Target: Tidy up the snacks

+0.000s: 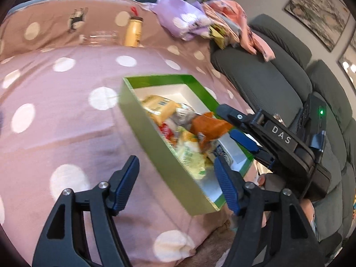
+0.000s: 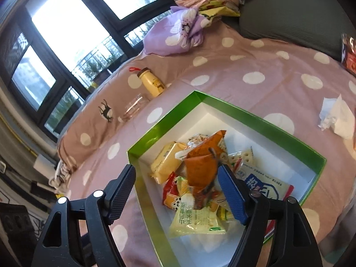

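A green box (image 1: 155,133) with a white inside lies on the pink dotted bedcover, also in the right wrist view (image 2: 262,120). It holds several snack packets: an orange one (image 1: 209,126) (image 2: 204,162), a yellow one (image 2: 166,162), a pale green one (image 2: 195,220) and a white-and-blue one (image 2: 264,182). My left gripper (image 1: 178,178) is open and empty over the box's near wall. My right gripper (image 2: 178,189) is open and empty just above the packets; it shows in the left wrist view (image 1: 238,126) over the box's right side.
A yellow bottle (image 2: 151,84) and a clear jar (image 2: 135,108) lie beyond the box. Purple and pink bundled cloth (image 2: 178,31) sits at the back. A crumpled tissue (image 2: 338,118) and a red packet (image 2: 349,55) lie right. A grey sofa (image 1: 267,75) borders the cover.
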`<control>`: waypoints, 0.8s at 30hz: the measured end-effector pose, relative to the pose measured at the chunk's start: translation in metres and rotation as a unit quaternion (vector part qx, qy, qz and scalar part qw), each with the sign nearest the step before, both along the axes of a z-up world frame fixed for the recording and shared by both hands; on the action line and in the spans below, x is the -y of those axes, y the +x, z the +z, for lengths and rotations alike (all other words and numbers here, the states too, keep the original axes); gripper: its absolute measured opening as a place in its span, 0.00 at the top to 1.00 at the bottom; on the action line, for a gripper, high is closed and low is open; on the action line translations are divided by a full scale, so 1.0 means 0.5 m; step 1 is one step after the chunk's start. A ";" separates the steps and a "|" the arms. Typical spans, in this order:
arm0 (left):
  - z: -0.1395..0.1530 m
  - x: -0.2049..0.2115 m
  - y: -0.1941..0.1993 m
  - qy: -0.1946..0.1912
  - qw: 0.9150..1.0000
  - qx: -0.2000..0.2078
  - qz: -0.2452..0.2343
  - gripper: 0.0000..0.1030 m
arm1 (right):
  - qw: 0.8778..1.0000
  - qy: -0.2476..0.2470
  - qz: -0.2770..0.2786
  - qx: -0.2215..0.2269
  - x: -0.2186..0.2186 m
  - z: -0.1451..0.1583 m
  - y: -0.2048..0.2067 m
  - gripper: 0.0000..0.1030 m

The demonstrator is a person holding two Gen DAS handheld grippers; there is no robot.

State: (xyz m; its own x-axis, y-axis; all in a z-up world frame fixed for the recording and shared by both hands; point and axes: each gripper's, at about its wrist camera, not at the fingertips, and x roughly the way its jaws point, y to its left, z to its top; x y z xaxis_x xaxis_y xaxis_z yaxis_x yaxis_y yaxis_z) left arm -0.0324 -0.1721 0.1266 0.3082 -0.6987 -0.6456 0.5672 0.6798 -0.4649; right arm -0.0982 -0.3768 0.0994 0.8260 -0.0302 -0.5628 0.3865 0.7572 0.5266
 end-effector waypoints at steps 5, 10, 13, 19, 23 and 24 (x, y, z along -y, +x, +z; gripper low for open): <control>-0.006 -0.090 0.004 0.009 0.998 0.024 0.060 0.15 | 1.000 -0.027 0.011 -0.005 -0.030 0.003 0.013 0.21; -0.029 -0.196 0.025 0.052 0.988 0.051 0.138 0.08 | 0.998 -0.060 0.025 -0.001 -0.074 0.010 0.027 0.17; -0.056 -0.270 0.045 0.067 0.981 0.045 0.178 0.08 | 0.996 -0.090 0.029 0.004 -0.112 0.012 0.038 0.13; -0.092 -0.421 0.078 0.061 0.946 0.025 0.317 0.08 | 0.984 -0.174 0.033 0.011 -0.198 0.014 0.053 0.13; -0.079 -0.493 0.085 0.063 0.930 0.008 0.363 0.08 | 0.971 -0.217 0.098 0.021 -0.266 0.021 0.067 0.13; -0.071 -0.509 0.081 0.066 0.925 0.012 0.375 0.08 | 0.968 -0.220 0.114 0.024 -0.285 0.023 0.070 0.13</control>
State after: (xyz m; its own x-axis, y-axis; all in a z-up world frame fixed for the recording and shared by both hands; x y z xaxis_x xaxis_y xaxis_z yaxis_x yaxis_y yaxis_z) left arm 0.0083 0.0823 0.0911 0.6898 -0.1980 -0.6964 -0.0777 0.9361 -0.3431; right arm -0.0630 -0.2343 0.1110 0.8647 -0.0723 -0.4971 0.1656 0.9753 0.1462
